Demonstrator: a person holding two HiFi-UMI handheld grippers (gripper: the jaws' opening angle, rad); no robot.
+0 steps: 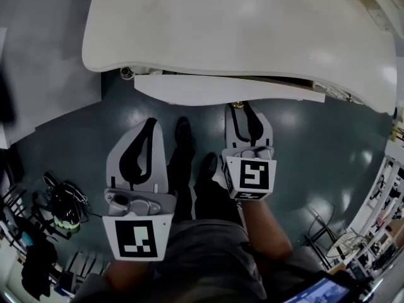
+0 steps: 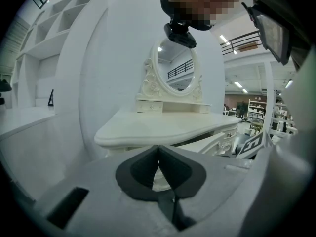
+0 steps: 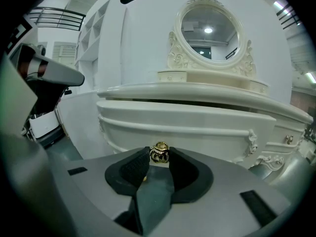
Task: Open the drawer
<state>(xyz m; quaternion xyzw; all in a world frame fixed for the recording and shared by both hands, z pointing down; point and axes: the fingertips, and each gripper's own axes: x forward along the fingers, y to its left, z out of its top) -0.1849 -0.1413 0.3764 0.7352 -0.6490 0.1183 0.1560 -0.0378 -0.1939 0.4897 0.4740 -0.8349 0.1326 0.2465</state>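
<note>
The white dressing table fills the top of the head view. Its centre drawer stands out a little from under the top, with a dark gap behind its front. My right gripper reaches the drawer front and is shut on the small gold knob, whose ring shows between the black pads. The drawer front runs wide just behind it. My left gripper hangs lower left, short of the table, fingertips together with nothing between them.
An oval mirror stands on the table's back. The person's dark shoes stand on the grey floor between the grippers. Cables and gear lie at the lower left, racks at the right. A white shelf unit rises left of the table.
</note>
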